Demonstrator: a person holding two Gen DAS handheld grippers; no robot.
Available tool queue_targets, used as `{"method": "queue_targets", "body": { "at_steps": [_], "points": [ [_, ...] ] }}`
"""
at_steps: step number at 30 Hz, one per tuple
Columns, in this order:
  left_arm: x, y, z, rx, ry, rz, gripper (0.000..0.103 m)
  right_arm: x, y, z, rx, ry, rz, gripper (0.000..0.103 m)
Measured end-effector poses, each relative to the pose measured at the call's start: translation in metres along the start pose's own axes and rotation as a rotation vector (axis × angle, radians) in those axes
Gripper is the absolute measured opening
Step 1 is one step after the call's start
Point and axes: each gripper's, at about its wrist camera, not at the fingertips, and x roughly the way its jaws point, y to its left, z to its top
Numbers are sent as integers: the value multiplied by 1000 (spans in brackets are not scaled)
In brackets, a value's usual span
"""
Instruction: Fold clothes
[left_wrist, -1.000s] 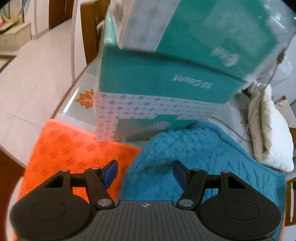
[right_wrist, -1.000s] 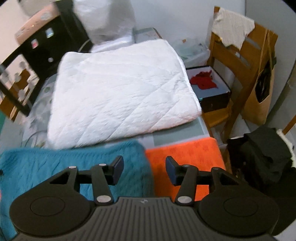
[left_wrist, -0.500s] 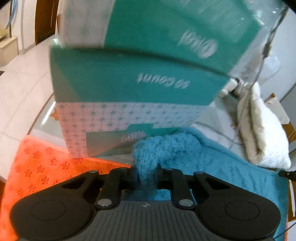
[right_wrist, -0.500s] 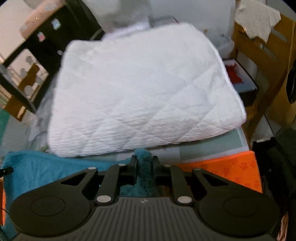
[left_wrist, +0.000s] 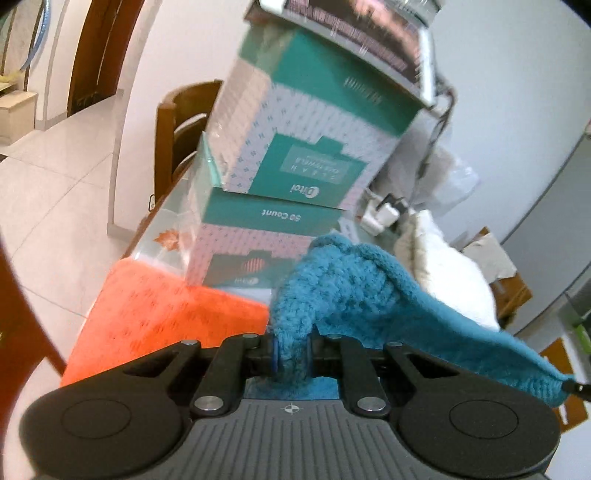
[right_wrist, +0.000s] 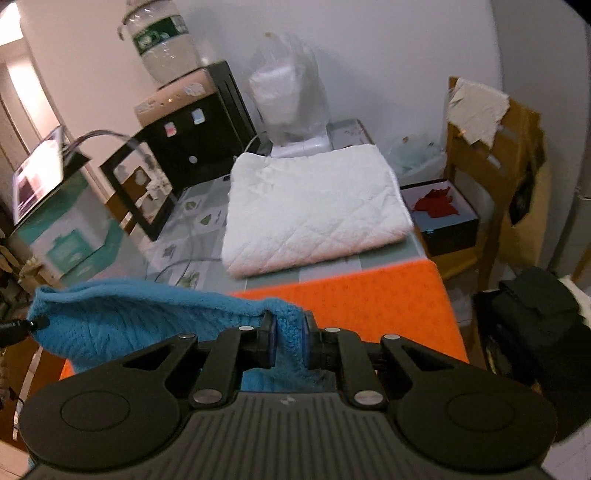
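Pinching one corner each, the left tongs (left_wrist: 291, 350) and the right tongs (right_wrist: 288, 345) are gripping the blue knitted garment (left_wrist: 354, 288), their fingers narrowed onto bunched fabric. Its edge is stretching between them, raised above the orange mat (right_wrist: 369, 295) on the tabletop (right_wrist: 332, 264), near the folded white quilt (right_wrist: 314, 206) and stacked teal boxes (left_wrist: 317, 155).

White quilt (right_wrist: 314, 206), teal boxes (left_wrist: 306, 155)

Stacked teal boxes (left_wrist: 295, 192) block ahead-left, folded white quilt (right_wrist: 314, 206) ahead-right, orange mat (right_wrist: 369, 299) open between
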Motion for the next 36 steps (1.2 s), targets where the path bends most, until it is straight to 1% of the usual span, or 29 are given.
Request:
{"method": "queue_targets", "body": {
  "at_steps": [4,6,8,10,11,14,16,18,20,22,23,25,27,28,29,30,31,32,33,34,35,36],
  "points": [
    [-52,8,-30,-15,-6,-19,15,-56,21,-49,-29,-1,-40,15],
    [-77,10,-46,-3,-1,-22,15,-82,31,-73,-44,5,-59,15],
    [-96,14,-64,7,19,-19,15,-107,41,-98,-59,10,-77,15],
    [-109,21,-84,-3,46,-11,15,-121,52,-124,-110,21,-94,15],
    [-111,26,-94,-12,64,-6,15,-125,56,-136,-131,28,-101,15],
    [-114,39,-122,-33,111,5,15,-120,57,-174,-180,86,-134,15],
    [-111,43,-138,-26,136,2,16,-116,57,-199,-212,128,-157,15],
    [-107,45,-149,-10,159,5,18,-107,57,-218,-247,158,-179,15],
    [-111,48,-154,-23,175,3,20,-97,56,-232,-271,186,-200,16],
    [-117,52,-156,-47,187,-3,22,-90,56,-238,-275,220,-216,17],
    [-121,54,-157,-60,193,-6,25,-89,57,-240,-277,235,-229,18],
    [-134,53,-157,-80,188,6,28,-93,60,-240,-276,257,-250,18],
    [-150,50,-155,-101,158,35,35,-102,62,-236,-259,259,-253,23],
    [-156,49,-154,-125,139,46,39,-107,63,-234,-251,255,-255,24],
    [-162,48,-153,-149,120,58,49,-112,62,-232,-239,247,-257,26],
    [-165,48,-152,-179,105,68,58,-115,61,-227,-221,239,-263,32],
    [-165,49,-151,-217,100,73,60,-117,57,-223,-187,228,-263,34],
    [-163,51,-150,-258,98,77,61,-119,54,-218,-147,217,-259,38],
    [-159,52,-149,-294,100,84,67,-122,50,-213,-106,205,-255,45],
    [-154,52,-148,-324,111,100,70,-122,44,-209,-44,192,-247,49],
    [-149,53,-148,-354,129,119,73,-122,37,-204,30,180,-235,60],
    [-144,55,-150,-386,148,137,73,-122,30,-201,112,171,-220,65]
  ]
}}
